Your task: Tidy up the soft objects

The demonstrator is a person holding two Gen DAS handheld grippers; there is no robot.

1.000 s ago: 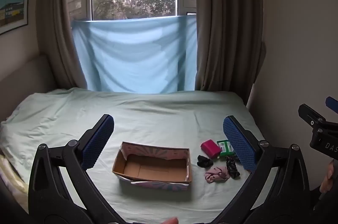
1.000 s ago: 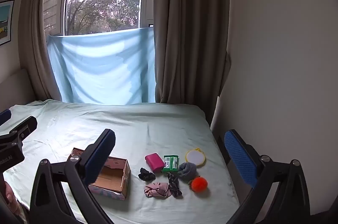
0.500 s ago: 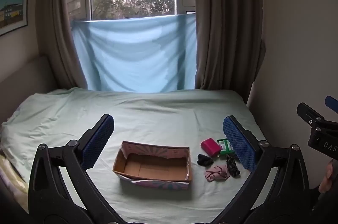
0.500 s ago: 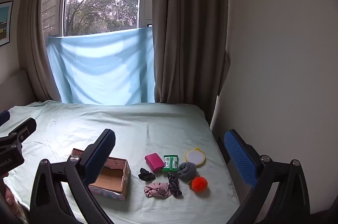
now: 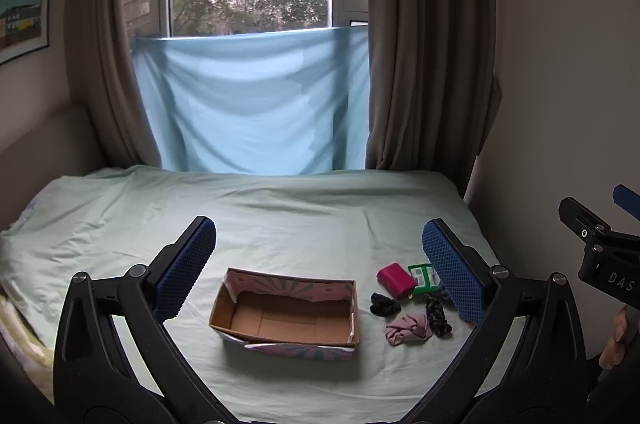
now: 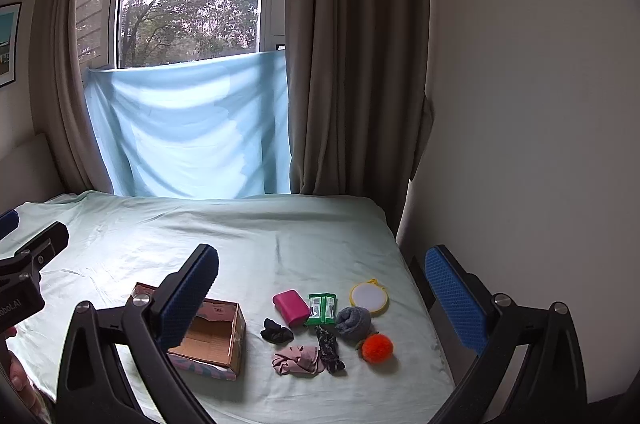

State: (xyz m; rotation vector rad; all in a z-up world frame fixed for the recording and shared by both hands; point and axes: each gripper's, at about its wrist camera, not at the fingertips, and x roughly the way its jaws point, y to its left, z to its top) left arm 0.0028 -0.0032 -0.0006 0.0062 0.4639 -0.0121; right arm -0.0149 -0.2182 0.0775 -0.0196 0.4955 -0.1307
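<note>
An empty cardboard box (image 5: pixel 286 316) (image 6: pixel 212 338) with a pink patterned outside sits on the pale green bed. To its right lie a magenta case (image 6: pixel 291 306), a green packet (image 6: pixel 322 309), a black scrunchie (image 6: pixel 276 334), a pink scrunchie (image 6: pixel 298 360) (image 5: pixel 408 329), a dark patterned scrunchie (image 6: pixel 329 348), a grey rolled cloth (image 6: pixel 353 321), an orange pompom (image 6: pixel 377 347) and a round yellow-rimmed mirror (image 6: pixel 368 297). My left gripper (image 5: pixel 318 274) hangs open above the box, holding nothing. My right gripper (image 6: pixel 322 298) hangs open above the pile, also holding nothing.
The bed (image 5: pixel 280 216) runs back to a window with a light blue sheet (image 5: pixel 256 104) and brown curtains (image 6: pixel 352 64). A wall (image 6: pixel 520 104) borders the bed's right edge. A hand shows at the frame edge in each view.
Both grippers have barely shifted; the views are nearly the same. Nothing on the bed has moved.
</note>
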